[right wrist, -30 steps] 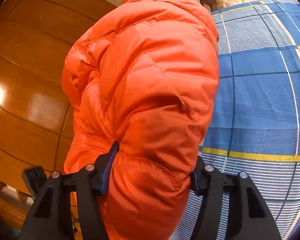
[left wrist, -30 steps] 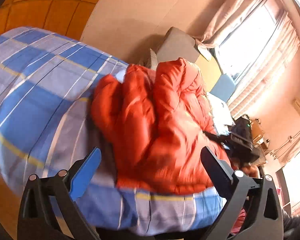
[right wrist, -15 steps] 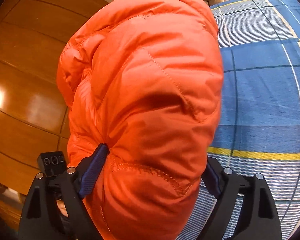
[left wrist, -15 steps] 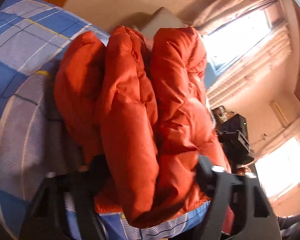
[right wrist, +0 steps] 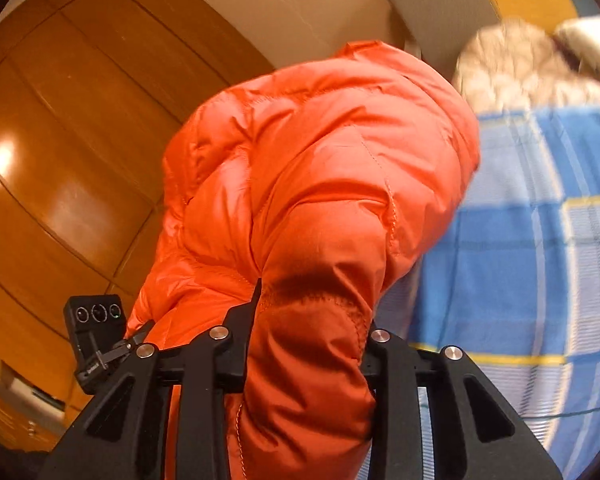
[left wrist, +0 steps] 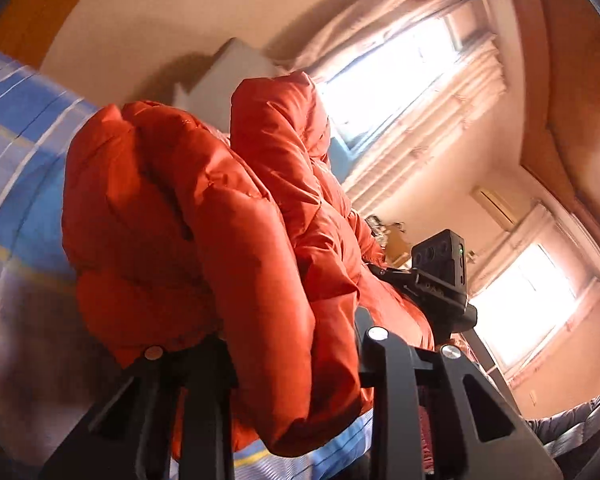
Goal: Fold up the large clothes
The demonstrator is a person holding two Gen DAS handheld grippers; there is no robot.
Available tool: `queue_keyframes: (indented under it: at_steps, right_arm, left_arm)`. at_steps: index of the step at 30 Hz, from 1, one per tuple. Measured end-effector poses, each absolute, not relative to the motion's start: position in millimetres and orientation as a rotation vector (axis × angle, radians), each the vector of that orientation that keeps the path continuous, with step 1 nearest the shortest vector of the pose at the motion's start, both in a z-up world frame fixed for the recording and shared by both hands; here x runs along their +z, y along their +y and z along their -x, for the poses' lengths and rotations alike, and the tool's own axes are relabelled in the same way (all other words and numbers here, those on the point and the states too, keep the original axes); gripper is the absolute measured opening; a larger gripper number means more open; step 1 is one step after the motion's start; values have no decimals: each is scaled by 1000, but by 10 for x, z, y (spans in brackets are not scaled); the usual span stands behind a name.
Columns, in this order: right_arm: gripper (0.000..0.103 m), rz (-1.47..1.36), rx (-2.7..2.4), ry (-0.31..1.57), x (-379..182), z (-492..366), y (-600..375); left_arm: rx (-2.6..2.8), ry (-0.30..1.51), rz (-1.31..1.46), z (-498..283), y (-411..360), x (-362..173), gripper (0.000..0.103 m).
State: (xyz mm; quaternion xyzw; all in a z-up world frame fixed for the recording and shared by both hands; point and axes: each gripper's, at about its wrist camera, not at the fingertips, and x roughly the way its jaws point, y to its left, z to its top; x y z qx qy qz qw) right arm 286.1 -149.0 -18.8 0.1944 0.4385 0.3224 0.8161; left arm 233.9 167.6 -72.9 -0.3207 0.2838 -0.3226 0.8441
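An orange puffer jacket point(left wrist: 204, 216) is bunched up and lifted off the blue plaid bed point(left wrist: 16, 168). My left gripper point(left wrist: 292, 344) is shut on a thick fold of the jacket at its lower edge. My right gripper point(right wrist: 308, 320) is shut on another fold of the same jacket point(right wrist: 320, 168), near a stitched hem. Each gripper's camera body shows in the other's view: the right one in the left wrist view point(left wrist: 440, 268), the left one in the right wrist view point(right wrist: 96, 328). The fingertips are buried in fabric.
The blue plaid bed sheet point(right wrist: 520, 264) lies to the right in the right wrist view, with a beige quilted garment point(right wrist: 516, 68) at its far end. A wooden wardrobe point(right wrist: 60, 128) stands to the left. Curtained windows point(left wrist: 400, 80) are beyond the bed.
Both grippers have closed on the jacket, the left from wide open. The jacket has been raised off the bed and both views have tilted upward.
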Motion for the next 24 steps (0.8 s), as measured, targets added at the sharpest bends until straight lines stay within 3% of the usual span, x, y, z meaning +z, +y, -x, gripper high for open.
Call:
queue_keyframes:
  at_steps: [6, 12, 15, 16, 17, 20, 22, 24]
  right_arm:
    - [30, -406, 585, 842, 56, -2838, -2060]
    - [34, -357, 426, 926, -353, -2880, -2499]
    - [46, -395, 369, 961, -631, -2818, -2628]
    - [50, -408, 361, 959, -663, -2802, -2653]
    - [63, -430, 347, 953, -693, -2789, -2680]
    - [76, -440, 282, 940, -695, -2719, -2750]
    - [83, -414, 217, 924, -634, -2625, -2761]
    - [83, -391, 182, 903, -583, -2586, -2732]
  left_arm:
    - [-761, 623, 577, -2812, 1122, -545, 26]
    - [-710, 790, 476, -3155, 541, -887, 26]
    - [-661, 833, 435, -3177, 366, -1015, 29]
    - [-642, 830, 404, -3163, 319, -1008, 33]
    - [-616, 830, 379, -3160, 287, -1001, 36]
    - [-558, 821, 323, -3127, 228, -922, 48]
    - [-525, 810, 270, -3027, 162, -844, 60]
    - [-495, 783, 222, -2924, 246, -774, 62]
